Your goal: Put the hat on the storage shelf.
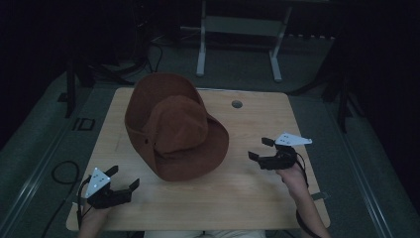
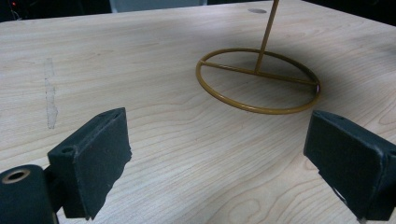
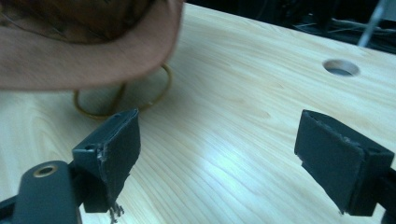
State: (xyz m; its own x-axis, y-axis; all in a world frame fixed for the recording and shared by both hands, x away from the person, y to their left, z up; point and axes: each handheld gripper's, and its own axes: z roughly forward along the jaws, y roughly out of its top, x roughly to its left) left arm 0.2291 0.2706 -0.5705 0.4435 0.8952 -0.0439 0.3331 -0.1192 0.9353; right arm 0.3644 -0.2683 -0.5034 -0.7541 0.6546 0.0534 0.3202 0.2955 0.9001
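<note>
in the high view a brown hat (image 1: 173, 130) sits over the middle of the counter (image 1: 247, 193), a little toward the far left corner, its brim tilted and reaching close to the far edge. the left gripper (image 1: 123, 178) is near the near left corner, its jaws apart and empty, pointing toward the hat but clear of it. the right gripper (image 1: 260, 148) is held toward the right edge, about halfway down, jaws also apart with nothing between them, aimed at the hat's brim and near it without touching. a hand (image 1: 294, 179) holds it from the near side. a round hole (image 1: 236, 104) lies in the counter near the far edge.

in the left gripper view the two black jaws stand wide apart over bare wood. beyond them a yellow wire stand (image 2: 258, 79) rests on the counter: a ring base with a bar across it and a thin rod rising from the bar. the jaws are well short of the ring.

in the right gripper view the jaws are again wide apart and empty. the hat (image 3: 88, 42) hangs at the upper left, above the counter, with part of the stand's ring (image 3: 123, 100) showing under its brim, just beyond the left jaw. the hole (image 3: 341, 68) is at the far right.
</note>
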